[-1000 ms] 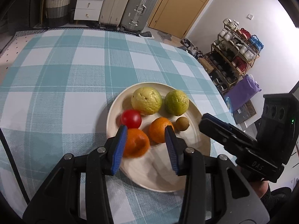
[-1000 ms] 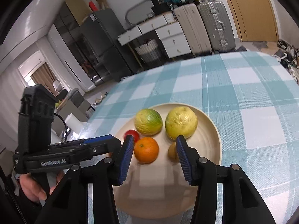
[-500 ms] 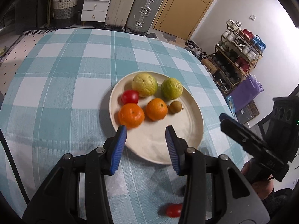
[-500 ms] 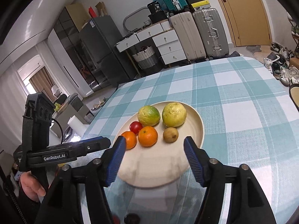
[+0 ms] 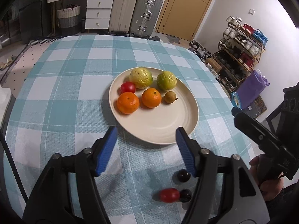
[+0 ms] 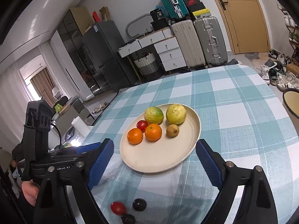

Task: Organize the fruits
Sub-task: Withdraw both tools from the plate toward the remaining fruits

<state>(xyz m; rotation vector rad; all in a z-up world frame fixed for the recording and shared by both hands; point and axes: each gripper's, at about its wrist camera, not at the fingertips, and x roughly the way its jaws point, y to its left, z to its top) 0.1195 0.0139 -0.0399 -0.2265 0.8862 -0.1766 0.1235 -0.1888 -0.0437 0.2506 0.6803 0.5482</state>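
A cream plate [image 5: 168, 128] [image 6: 158, 155] on the checked tablecloth holds two oranges [image 5: 128, 102] [image 6: 135, 135], a red tomato [image 5: 127, 87], two yellow-green fruits [image 5: 141, 75] [image 6: 176, 113] and a small brown fruit [image 5: 170, 97]. On the cloth in front of the plate lie a small red tomato [image 5: 169, 195] [image 6: 118, 208] and two dark round fruits [image 5: 183, 175] [image 6: 139, 204]. My left gripper [image 5: 145, 145] is open and empty, just short of the plate. My right gripper [image 6: 153, 155] is open wide and empty, straddling the plate's near rim.
The table's right edge is close to a shoe rack [image 5: 241, 52] and a purple bag [image 5: 251, 87]. A bowl rim [image 6: 291, 102] shows at the far right. Suitcases [image 5: 134, 9], drawers and a door stand behind the table.
Both grippers have pulled back from the plate and opened wider. An orange let go by the left gripper now lies on the plate. The loose small fruits have come into view.
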